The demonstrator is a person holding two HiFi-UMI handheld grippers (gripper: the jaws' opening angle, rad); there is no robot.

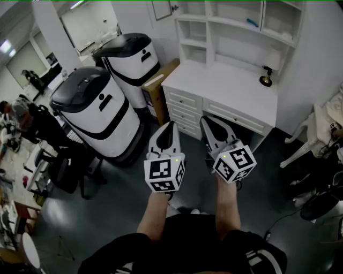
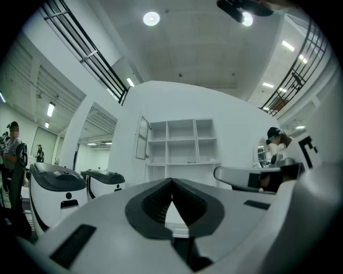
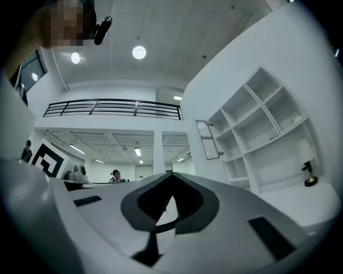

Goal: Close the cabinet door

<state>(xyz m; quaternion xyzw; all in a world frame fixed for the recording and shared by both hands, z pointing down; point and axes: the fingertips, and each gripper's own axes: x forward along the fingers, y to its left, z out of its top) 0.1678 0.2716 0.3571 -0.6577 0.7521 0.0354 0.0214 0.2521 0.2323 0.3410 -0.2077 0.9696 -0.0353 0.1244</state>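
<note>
The left hand-held gripper [image 1: 171,124] and right hand-held gripper [image 1: 206,120], jaws together and empty, face the open cabinet door [image 2: 142,138], probably to push it.

cabinet door [image 1: 161,9] cut off by top edge, small blue item [image 1: 252,23] on shelf [image 1: 230,23] unidentifiable

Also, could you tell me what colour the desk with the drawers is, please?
White, drawers included; the desk shows best in the head view.
</note>
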